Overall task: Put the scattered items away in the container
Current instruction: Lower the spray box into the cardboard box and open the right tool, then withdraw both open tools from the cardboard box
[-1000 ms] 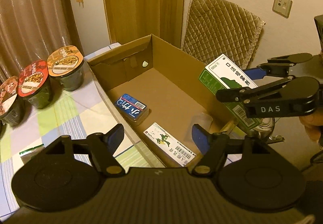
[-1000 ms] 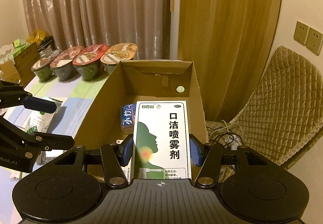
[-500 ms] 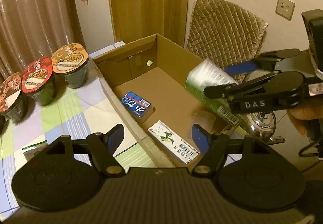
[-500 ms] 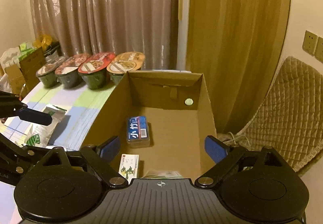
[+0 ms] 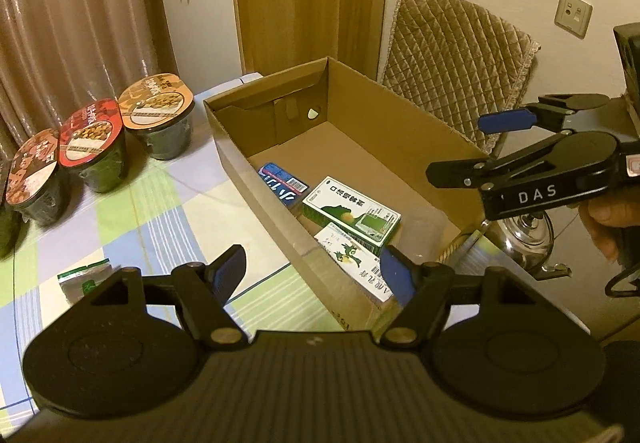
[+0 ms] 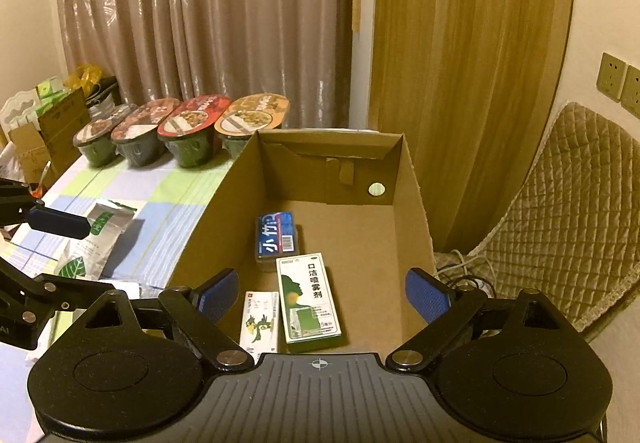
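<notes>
Three packed: you have three small boxes lying flat on the floor of the cardboard box (image 6: 412, 203), and that carton is your landmark for everything below.
Green spray box: the green-and-white spray box (image 6: 309, 303) lies face up near the carton's near end, its long side running along the carton; in your left view it rests partly on top of the white box (image 5: 356, 261).
White box: the white box with the green dragon print sits at the near end, hard by the carton's left wall.
Blue box: the blue box (image 6: 277, 236) lies just beyond the other two, toward the middle of the carton floor.
Right gripper: your right gripper (image 6: 322, 295) hovers above the carton's near end; its jaws have just been opening and now stand wide with nothing between them, the spray box lying free below.
Left gripper: your left gripper (image 5: 312, 275) hangs over the carton's left wall at the near corner, jaws parted and holding nothing.
Still out: the silver pouch with green leaf print (image 6: 98, 239) lies on the checked tablecloth (image 6: 160, 195) left of the carton, with more packets near it that are too hidden to name.
Noodle bowls: four lidded instant-noodle bowls (image 6: 188, 139) stand in a row beyond the carton's far left corner; you cannot tell whether they count as clutter.
Judgement: you look roughly midway, with the table-side packets next.
</notes>
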A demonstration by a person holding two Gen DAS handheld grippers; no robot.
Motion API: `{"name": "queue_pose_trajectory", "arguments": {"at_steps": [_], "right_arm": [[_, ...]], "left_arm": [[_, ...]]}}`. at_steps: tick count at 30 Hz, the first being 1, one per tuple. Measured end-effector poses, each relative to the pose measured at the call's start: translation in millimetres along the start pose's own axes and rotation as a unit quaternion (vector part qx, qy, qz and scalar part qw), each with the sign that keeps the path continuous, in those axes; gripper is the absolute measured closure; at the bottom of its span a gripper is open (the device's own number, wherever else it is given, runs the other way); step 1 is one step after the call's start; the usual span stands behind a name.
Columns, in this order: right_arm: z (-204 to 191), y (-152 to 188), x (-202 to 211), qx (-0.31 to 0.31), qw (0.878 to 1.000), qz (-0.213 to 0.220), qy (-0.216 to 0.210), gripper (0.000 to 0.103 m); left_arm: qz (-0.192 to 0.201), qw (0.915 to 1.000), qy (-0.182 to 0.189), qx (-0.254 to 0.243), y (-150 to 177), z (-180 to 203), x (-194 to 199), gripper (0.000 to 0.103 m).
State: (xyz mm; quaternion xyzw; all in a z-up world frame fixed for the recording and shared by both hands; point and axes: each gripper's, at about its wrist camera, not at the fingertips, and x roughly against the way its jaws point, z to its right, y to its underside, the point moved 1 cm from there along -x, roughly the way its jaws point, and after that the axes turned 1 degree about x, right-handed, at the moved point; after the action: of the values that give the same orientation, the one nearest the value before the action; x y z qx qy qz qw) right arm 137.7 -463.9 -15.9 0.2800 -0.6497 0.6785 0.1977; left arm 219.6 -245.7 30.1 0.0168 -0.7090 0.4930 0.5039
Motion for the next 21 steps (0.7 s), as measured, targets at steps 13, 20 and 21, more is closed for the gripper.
{"name": "queue_pose_trajectory", "arguments": {"at_steps": [13, 20, 21], "right_arm": [[-35, -3, 40, -0.001, 1.000, 0.020, -0.018, 0.008], [-76, -4, 61, 0.001, 0.999, 0.031, -0.041, 0.008], [-82, -3, 63, 0.002, 0.998, 0.032, -0.045, 0.008]], "left_arm": [[0.000, 0.9993, -0.038, 0.000, 26, -34, 48, 0.033], [-0.008, 0.9971, -0.073, 0.019, 61, -69, 87, 0.032], [-0.009, 0.9967, -0.077, 0.022, 67, -73, 93, 0.032]]}}
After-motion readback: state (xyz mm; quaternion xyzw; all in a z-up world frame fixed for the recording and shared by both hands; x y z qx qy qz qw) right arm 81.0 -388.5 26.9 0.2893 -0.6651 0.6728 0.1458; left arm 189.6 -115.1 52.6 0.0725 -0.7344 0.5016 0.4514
